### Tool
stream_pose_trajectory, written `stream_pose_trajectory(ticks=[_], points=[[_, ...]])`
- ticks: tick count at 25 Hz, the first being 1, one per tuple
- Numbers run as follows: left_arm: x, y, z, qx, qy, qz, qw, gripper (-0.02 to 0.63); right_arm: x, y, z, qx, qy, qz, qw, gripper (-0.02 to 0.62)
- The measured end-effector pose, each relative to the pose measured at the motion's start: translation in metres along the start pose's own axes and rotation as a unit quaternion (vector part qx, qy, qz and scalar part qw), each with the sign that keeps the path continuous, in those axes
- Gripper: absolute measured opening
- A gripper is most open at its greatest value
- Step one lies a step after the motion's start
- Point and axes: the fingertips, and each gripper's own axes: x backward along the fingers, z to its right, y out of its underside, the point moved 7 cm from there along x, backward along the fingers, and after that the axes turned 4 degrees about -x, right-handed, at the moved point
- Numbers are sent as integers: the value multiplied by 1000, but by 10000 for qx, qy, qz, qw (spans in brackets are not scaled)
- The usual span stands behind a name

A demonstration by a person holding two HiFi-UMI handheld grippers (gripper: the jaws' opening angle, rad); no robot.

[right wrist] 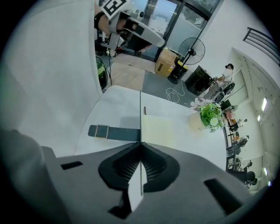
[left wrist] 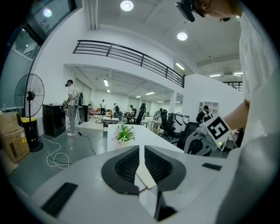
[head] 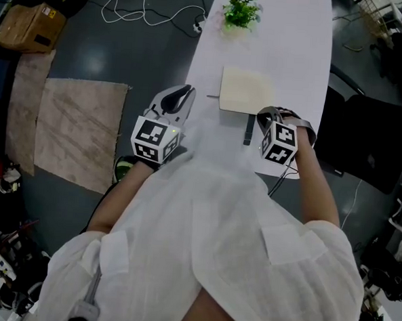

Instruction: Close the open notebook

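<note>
The notebook [head: 246,91] lies open on the white table [head: 289,46], showing a cream page [right wrist: 164,129]. A dark strap with a gold clasp [right wrist: 114,132] stretches from it toward me. My right gripper [head: 263,117] points steeply down at the notebook's near edge. It is shut on a thin leaf of the notebook [right wrist: 140,124], which stands lifted and shows edge-on between the pads [right wrist: 141,164]. My left gripper [head: 183,95] hovers off the table's left edge, level, with its jaws [left wrist: 141,151] together and nothing between them.
A small potted plant [head: 240,11] stands at the table's far end. On the floor to the left lie a rug [head: 77,132], a cardboard box [head: 29,24] and white cables [head: 139,10]. A black chair [head: 372,140] stands right of the table.
</note>
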Motion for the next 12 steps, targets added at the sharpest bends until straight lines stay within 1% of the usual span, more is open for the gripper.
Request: stream_pose_trajectory(ticks=[3,6,9,12], points=[[-3,0,-1,-14,13,-18,10000,34,0,1,8,-88,46,38,9999,11],[-4,-1,-2,-25,11,-49,10000,34,-3,2,28,-121,370,76,9992,17],[-6,-2,-5,-31,-14,-80,10000,32,-13,3,50,-51,717,31,9974,31],[-8,-2,-9,-32,-49,-136,9999,34,-25,4,68,-67,969,6,9953,40]])
